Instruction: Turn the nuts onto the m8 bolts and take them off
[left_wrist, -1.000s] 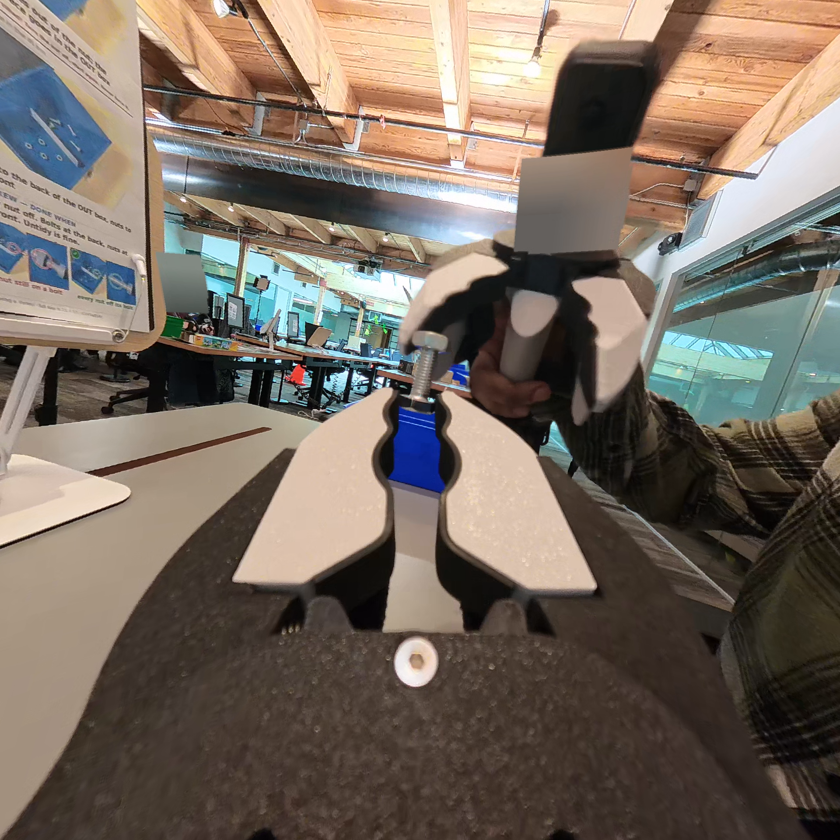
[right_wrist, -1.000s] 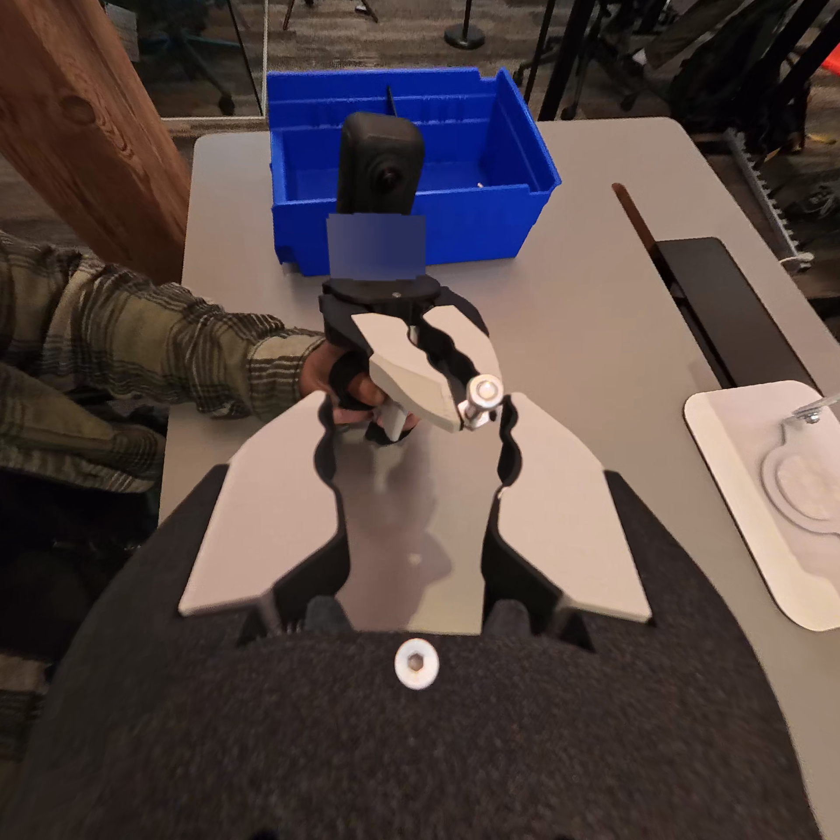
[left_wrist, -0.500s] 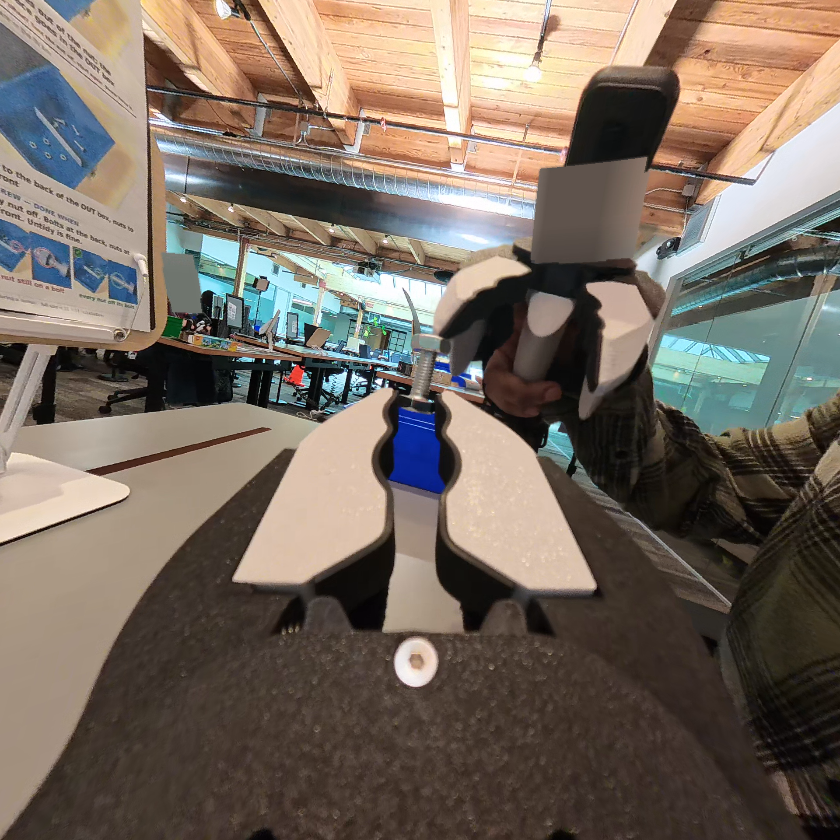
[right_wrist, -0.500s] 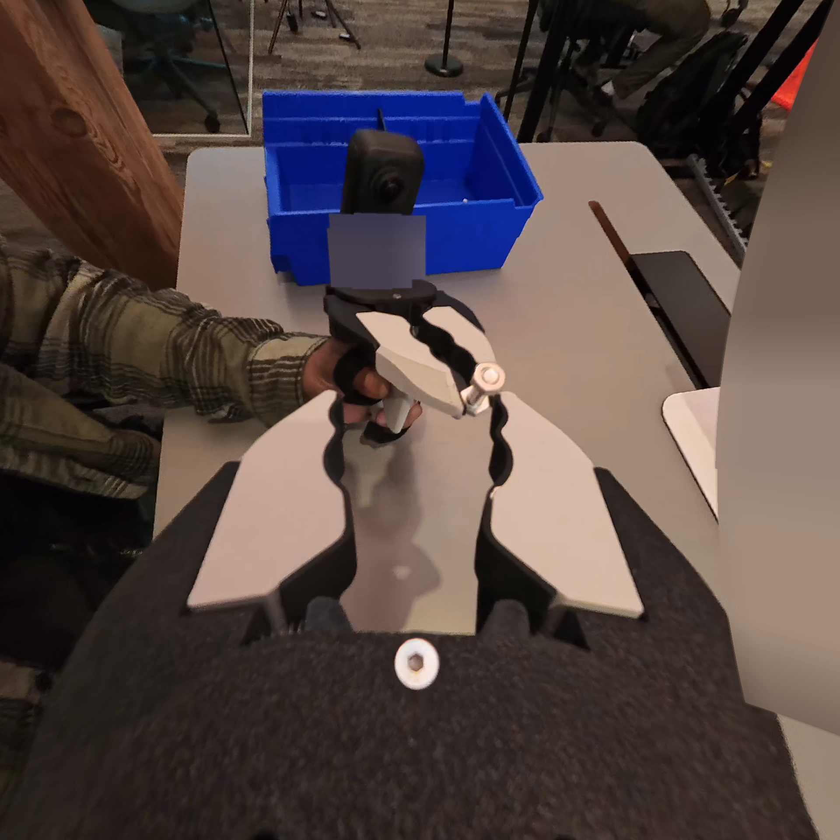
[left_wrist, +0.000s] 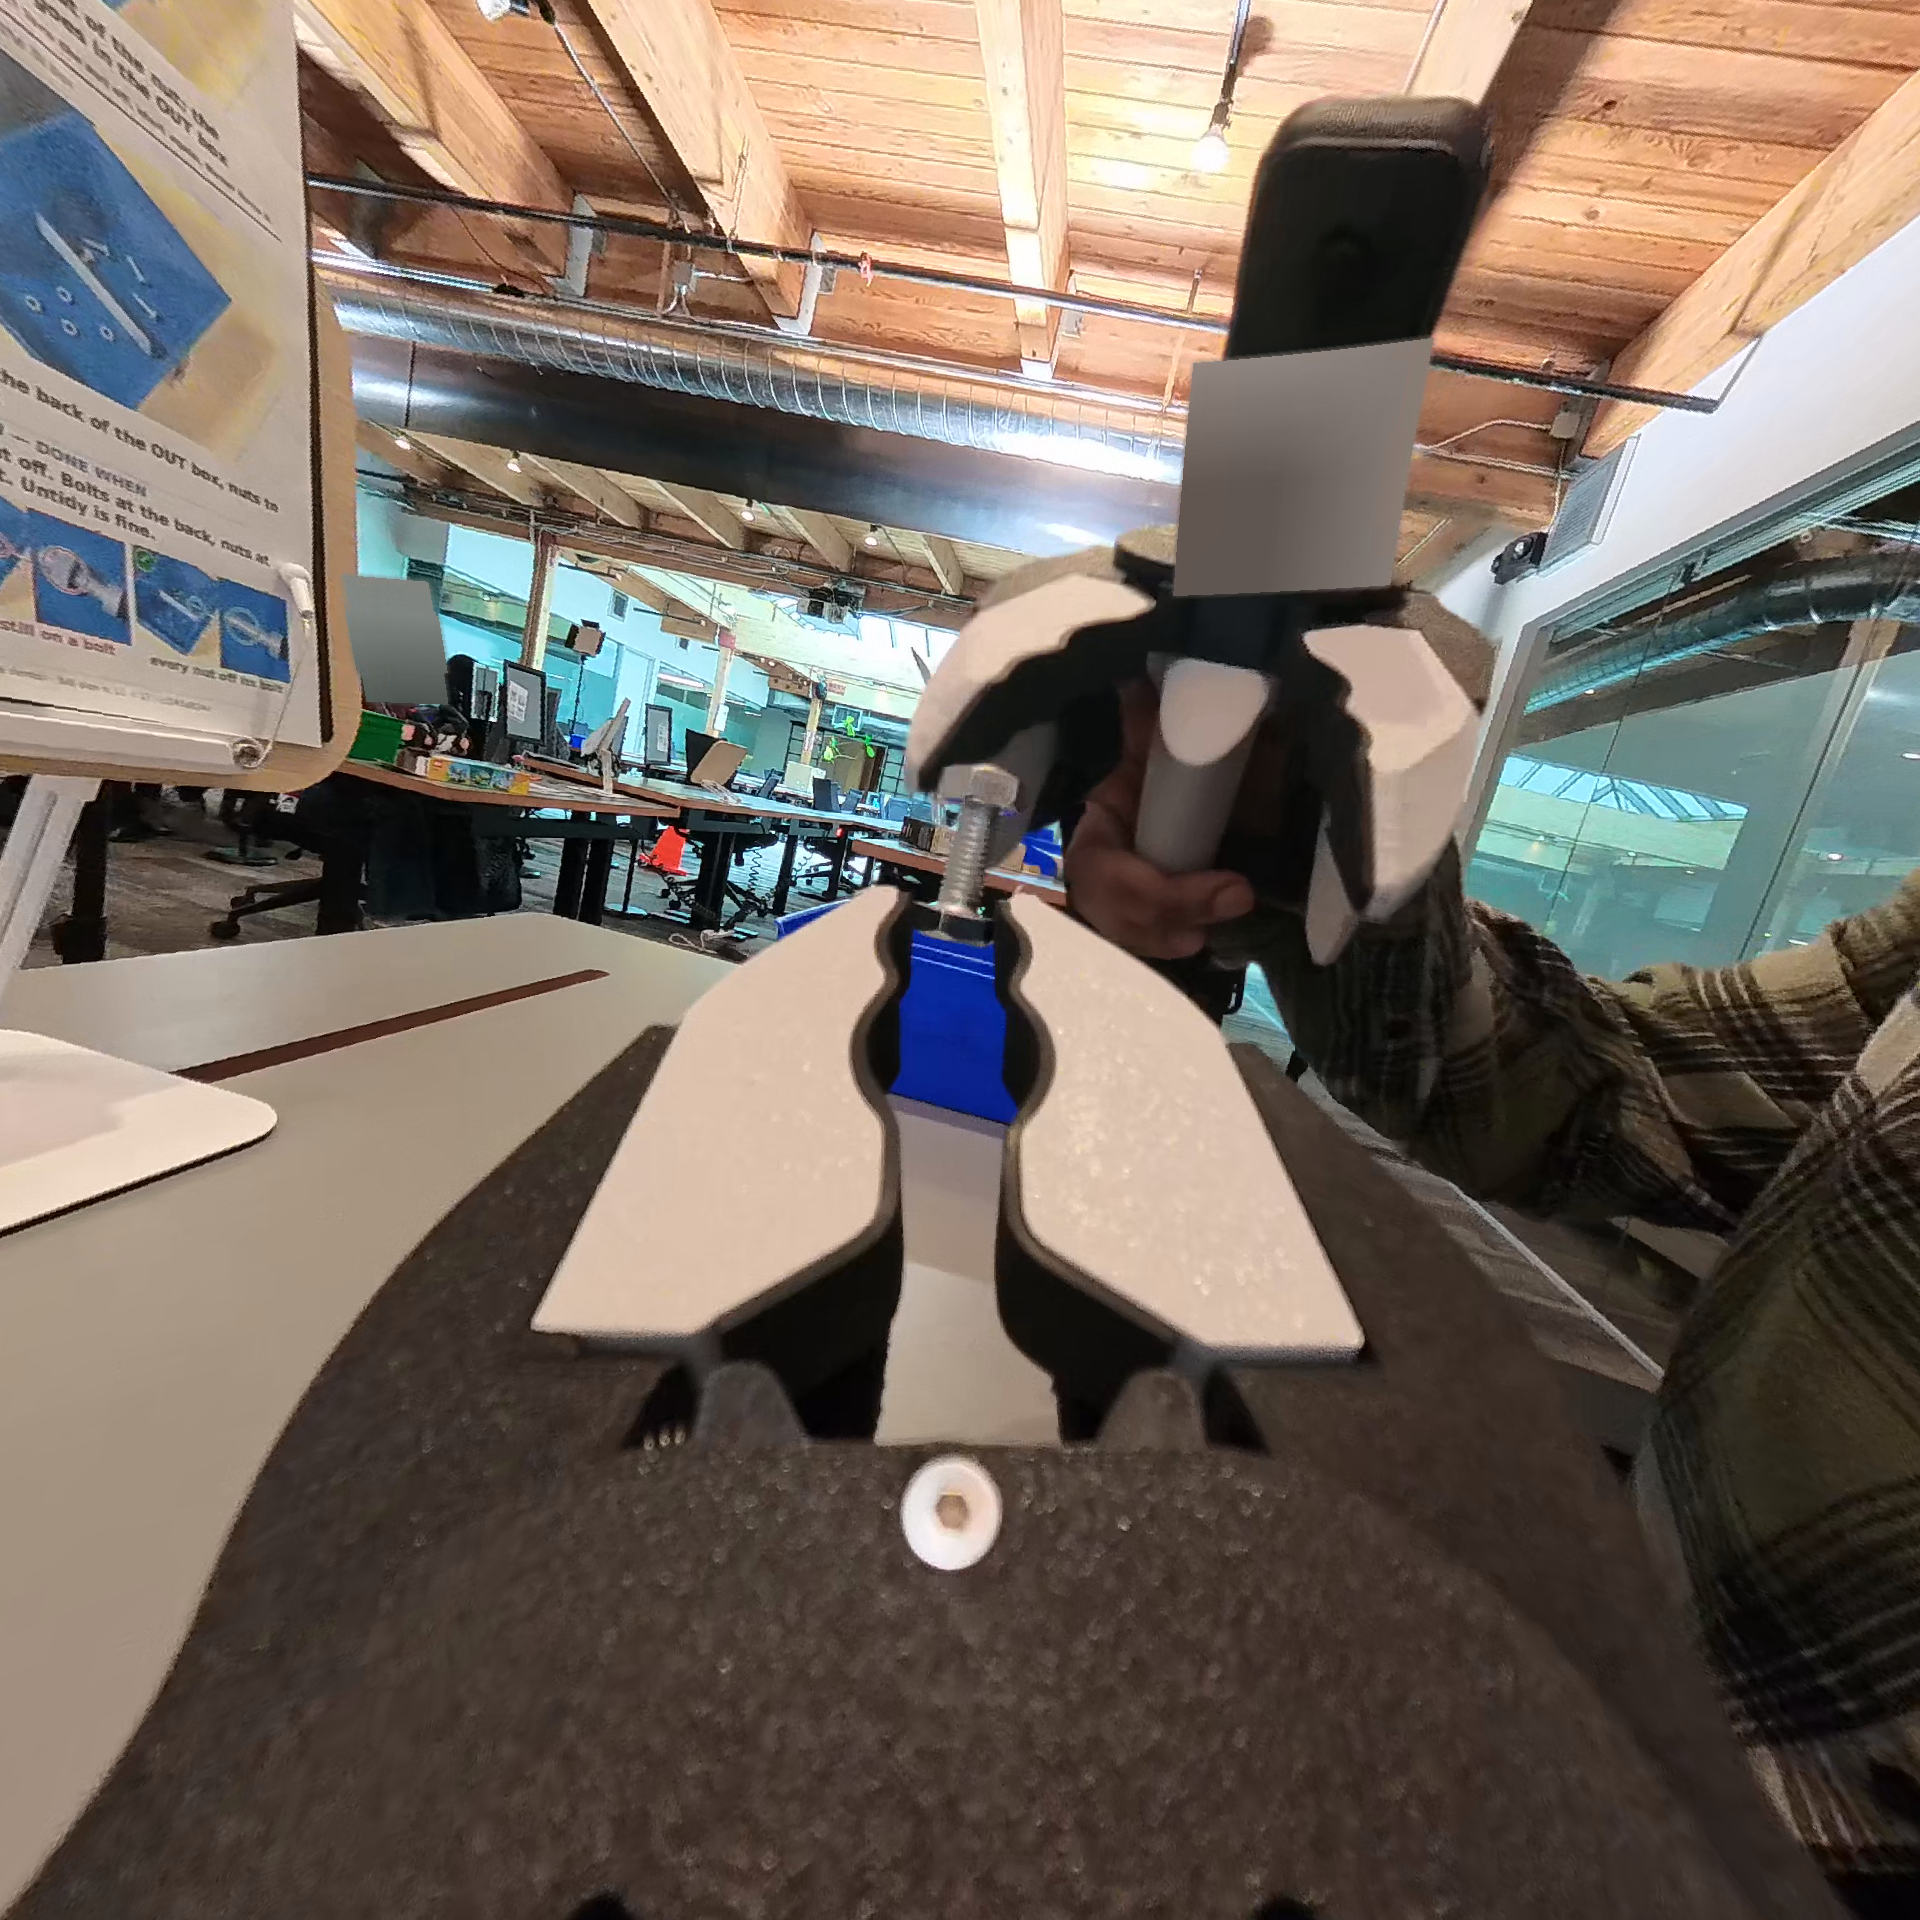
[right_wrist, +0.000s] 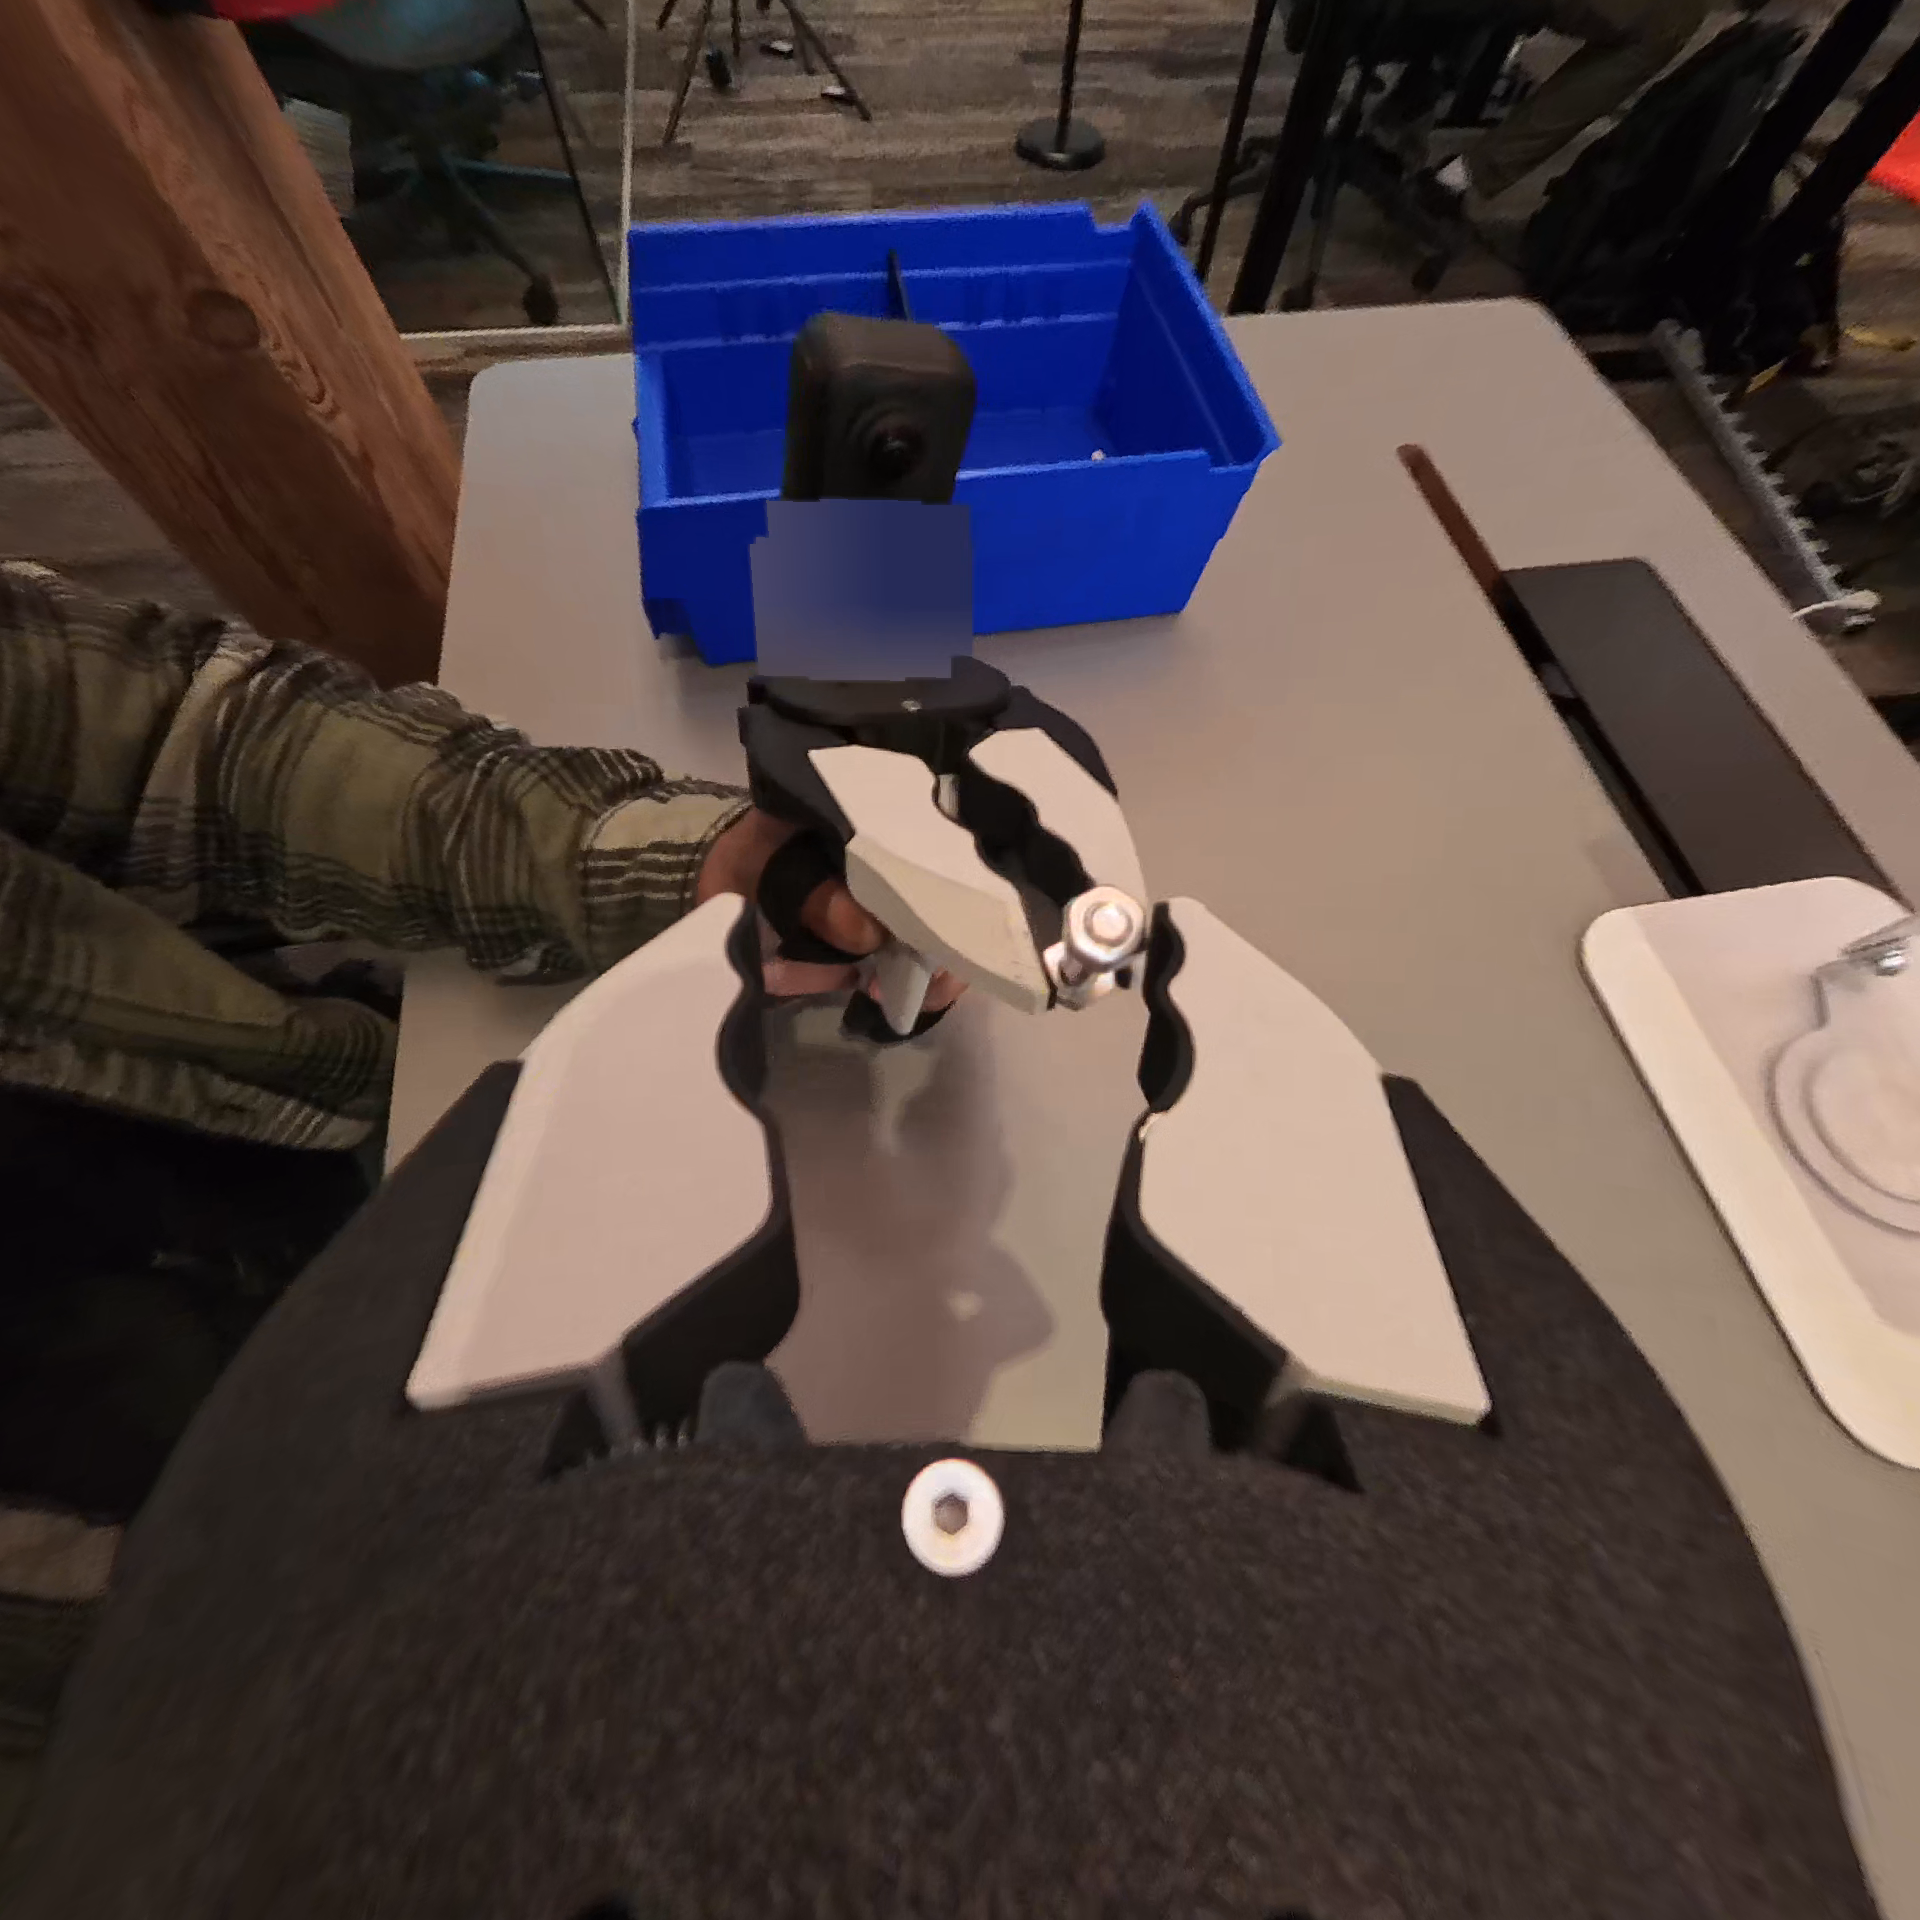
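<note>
My left gripper (left_wrist: 948, 916) is shut on the lower end of a silver bolt (left_wrist: 971, 847), where a nut (left_wrist: 951, 923) sits between the tips. The bolt stands up from the tips, head on top. My right gripper (left_wrist: 1132, 842) hangs open just beyond it, one finger (left_wrist: 1013, 675) above and behind the bolt head. In the right wrist view my right gripper (right_wrist: 951, 925) is wide open. The bolt (right_wrist: 1103, 925) in my left gripper (right_wrist: 1086, 961) lies just inside the right fingertip (right_wrist: 1169, 935), apart from the left one.
A blue bin (right_wrist: 1091, 551) stands at the far end of the grey table (right_wrist: 1351, 779). A white stand base (right_wrist: 1714, 1091) lies to the right, a black strip (right_wrist: 1683, 727) beyond it. An instruction sheet on a board (left_wrist: 135, 364) stands at the left. A wooden post (right_wrist: 187, 312) rises behind. My two grippers' fingertips are within a few centimetres of each other.
My right gripper shifted a little around the bolt head and stayed open. My left gripper kept its hold and barely moved.
</note>
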